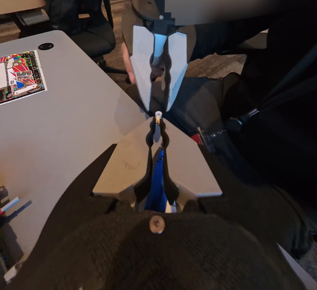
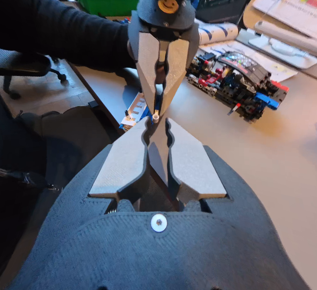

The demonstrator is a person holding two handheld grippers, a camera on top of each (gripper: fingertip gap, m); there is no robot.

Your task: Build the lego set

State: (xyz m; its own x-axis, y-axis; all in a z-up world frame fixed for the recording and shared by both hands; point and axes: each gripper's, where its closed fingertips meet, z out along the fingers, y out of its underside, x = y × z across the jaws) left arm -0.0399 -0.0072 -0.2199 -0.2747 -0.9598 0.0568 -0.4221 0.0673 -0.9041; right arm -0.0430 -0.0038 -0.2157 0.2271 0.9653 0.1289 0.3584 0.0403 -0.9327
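Above the near edge of the grey table [image 2: 223,144], two hand-held grippers are meeting tip to tip. The left gripper [image 1: 157,121] is pinching a small white tubular plastic connector with a tan pin stub [image 1: 158,116] at the very tips of its grey fingers [image 1: 130,158], while a long blue plastic beam [image 1: 157,184] is lying lengthwise in the channel between them, its long axis running straight along the fingers toward the right gripper. The right gripper [image 2: 157,121] is facing it head-on with its fingers parted and nothing between them, its tips just short of the connector, which in the right wrist view [image 2: 155,116] is sitting nearer the left-hand finger than the middle of the gap. The connector's open round bore is pointing up and outward. A partly built black, red and blue brick vehicle [image 2: 240,83] is sitting well apart, toward the table's far side, and a glittering sticker sheet [image 1: 18,76] is lying flat near another edge.
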